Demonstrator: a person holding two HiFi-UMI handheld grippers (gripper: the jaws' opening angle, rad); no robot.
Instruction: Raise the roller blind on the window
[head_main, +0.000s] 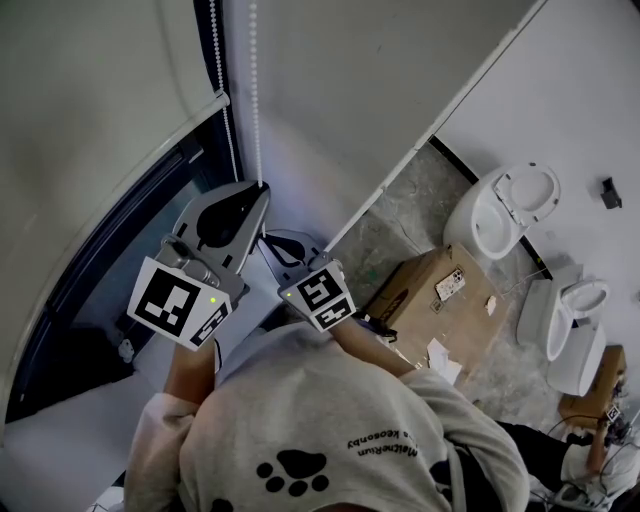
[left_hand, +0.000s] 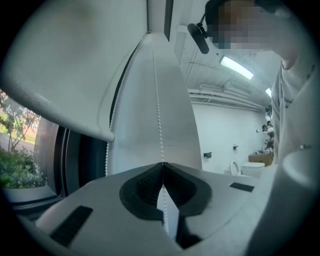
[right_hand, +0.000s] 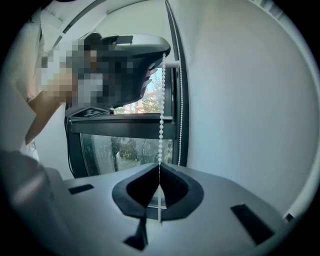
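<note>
One white bead chain (left_hand: 159, 110) is pinched tight by the grey left gripper (left_hand: 162, 164) and, lower down, the grey right gripper (right_hand: 159, 165).

Pale roller blind (head_main: 90, 110) partly lowered over dark-framed window (head_main: 100, 300); white bead chain (head_main: 256, 100) hangs beside blind's end.

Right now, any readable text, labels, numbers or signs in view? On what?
None reads clearly enough to quote.
Shirt: one line of small print, upside down, too blurred to read; a black paw print beside it.
Cardboard box: white labels, too small to read.
Marker cubes on left gripper and right gripper: black-and-white square patterns, no letters.
</note>
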